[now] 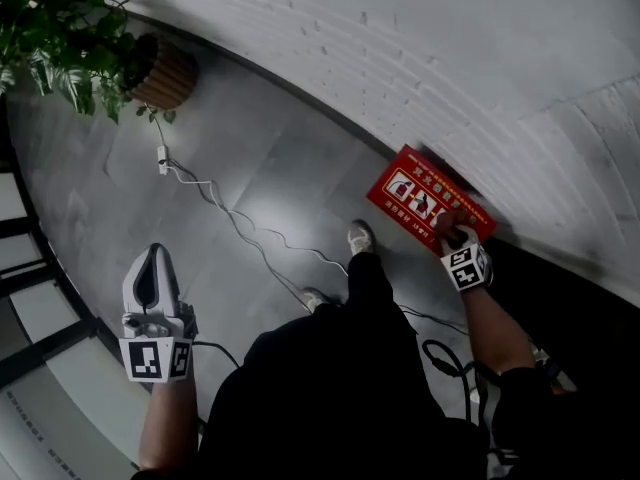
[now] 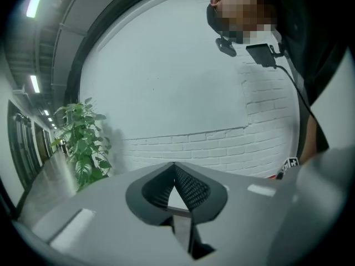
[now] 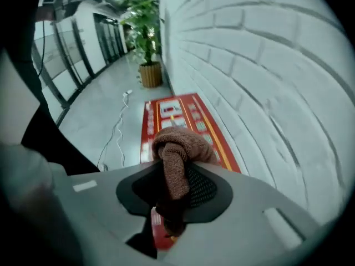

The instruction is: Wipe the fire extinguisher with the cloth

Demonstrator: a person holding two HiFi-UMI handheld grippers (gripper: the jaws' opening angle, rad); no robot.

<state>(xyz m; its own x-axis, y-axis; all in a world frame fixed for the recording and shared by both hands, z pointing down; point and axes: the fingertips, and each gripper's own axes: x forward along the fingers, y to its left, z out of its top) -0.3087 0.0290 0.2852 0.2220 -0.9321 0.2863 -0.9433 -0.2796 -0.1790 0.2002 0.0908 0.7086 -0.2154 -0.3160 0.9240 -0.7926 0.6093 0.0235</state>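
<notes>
Currently your left gripper (image 1: pixel 153 254) sits idle at the lower left of the head view, well apart from the work. In the left gripper view its jaws (image 2: pixel 175 168) are clenched together with nothing between them. A thin cable (image 1: pixel 250 238) snakes across the floor through the middle of the frame, so mind your feet.

Right of centre, the red fire extinguisher box (image 1: pixel 415 193) lies against the white brick wall. Your right gripper (image 1: pixel 455 236) points steeply down over its lower right end. In the right gripper view, its jaws (image 3: pixel 175 168) are clamped on the brown cloth (image 3: pixel 177 148), which bunches out ahead of them, with the box's printed top (image 3: pixel 183 110) just beyond.

You appear to be at the start of the wiping step: cloth in hand and over the target. I cannot tell whether it is touching yet. Next, lower the bunched cloth flat onto the red surface. Then draw it along the length with steady pressure, keeping the grip firm so the cloth does not slip out.
</notes>
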